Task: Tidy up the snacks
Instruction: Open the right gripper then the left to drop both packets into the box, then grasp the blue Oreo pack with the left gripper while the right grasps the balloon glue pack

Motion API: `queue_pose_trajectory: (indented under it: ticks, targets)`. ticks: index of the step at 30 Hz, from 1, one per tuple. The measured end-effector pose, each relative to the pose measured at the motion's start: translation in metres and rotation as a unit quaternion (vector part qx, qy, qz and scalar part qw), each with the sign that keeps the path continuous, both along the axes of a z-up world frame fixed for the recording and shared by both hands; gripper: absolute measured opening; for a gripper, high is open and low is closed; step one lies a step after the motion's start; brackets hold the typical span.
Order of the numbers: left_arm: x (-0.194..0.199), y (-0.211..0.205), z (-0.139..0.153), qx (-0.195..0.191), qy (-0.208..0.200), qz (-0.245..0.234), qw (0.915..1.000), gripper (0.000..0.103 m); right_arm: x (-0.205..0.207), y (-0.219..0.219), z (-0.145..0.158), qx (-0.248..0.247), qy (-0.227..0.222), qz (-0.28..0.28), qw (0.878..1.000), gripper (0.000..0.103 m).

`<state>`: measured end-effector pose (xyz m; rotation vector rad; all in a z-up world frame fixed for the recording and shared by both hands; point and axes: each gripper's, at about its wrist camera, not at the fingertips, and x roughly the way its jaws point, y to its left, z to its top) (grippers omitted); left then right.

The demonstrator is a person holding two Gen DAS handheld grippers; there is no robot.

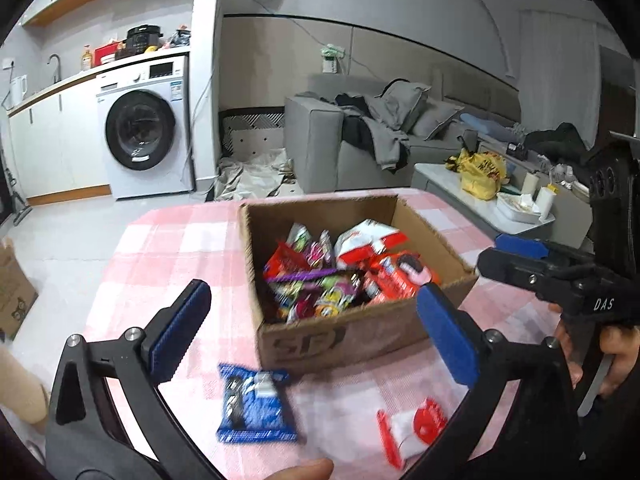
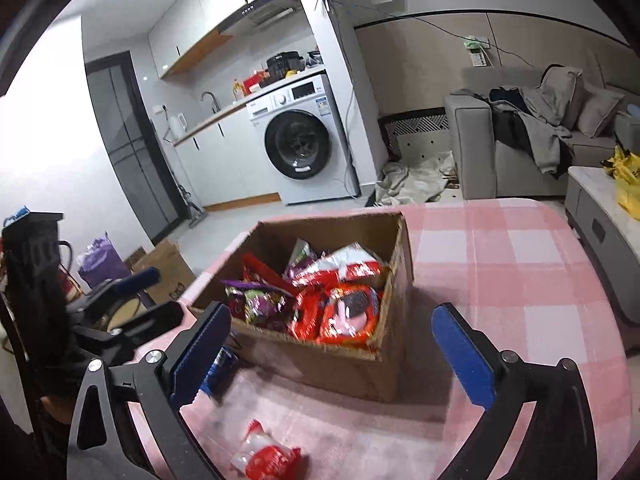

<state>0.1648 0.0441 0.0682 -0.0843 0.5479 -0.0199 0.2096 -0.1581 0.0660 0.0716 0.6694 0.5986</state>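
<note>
An open cardboard box [image 1: 344, 336] [image 2: 348, 372] full of snack packets [image 1: 344, 276] [image 2: 320, 304] stands on a pink checked tablecloth [image 1: 160, 248] [image 2: 500, 264]. A blue cookie packet [image 1: 256, 406] lies in front of the box, below my open, empty left gripper [image 1: 316, 332]; in the right wrist view it [image 2: 218, 372] is partly hidden behind my left finger. A red and white packet [image 1: 412, 426] [image 2: 266, 454] lies near the table's front edge. My right gripper [image 2: 334, 360] is open and empty above it. The right gripper [image 1: 520, 258] also shows beside the box.
A low grey coffee table [image 1: 492, 204] with a yellow bag [image 1: 482, 174] stands to the right. A grey sofa [image 1: 360, 140] and a washing machine [image 1: 146, 128] are at the back. A cardboard box [image 2: 162, 268] sits on the floor at left.
</note>
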Motion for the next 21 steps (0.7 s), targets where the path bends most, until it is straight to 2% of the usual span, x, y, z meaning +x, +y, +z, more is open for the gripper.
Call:
queue_pose_trajectory:
  ticks: [7,10,12,15,17,21]
  targets:
    - [-0.041,0.015,-0.01,0.005,0.01,0.023,0.9997,0.102,-0.027,-0.003,-0.012,-0.033,0.006,0.009,0.999,0.103]
    - [-0.052,0.02,-0.016,-0.004,0.019,0.016,0.9997,0.102,-0.034,0.001,-0.023,-0.053,0.023,0.028,0.998,0.103]
    - [-0.055,0.021,-0.02,-0.004,0.022,0.012,0.9997,0.102,-0.036,0.003,-0.028,-0.063,0.024,0.037,0.997,0.103]
    - [-0.057,0.019,-0.023,0.0,0.024,0.009,0.9997,0.102,-0.034,0.007,-0.04,-0.076,0.048,0.046,0.995,0.103]
    - [-0.054,0.016,-0.026,-0.008,0.033,-0.011,0.9994,0.102,-0.033,0.009,-0.046,-0.077,0.062,0.054,0.994,0.103]
    - [-0.052,0.013,-0.031,0.008,0.037,-0.01,0.9992,0.102,-0.032,0.018,-0.06,-0.098,0.082,0.067,0.989,0.103]
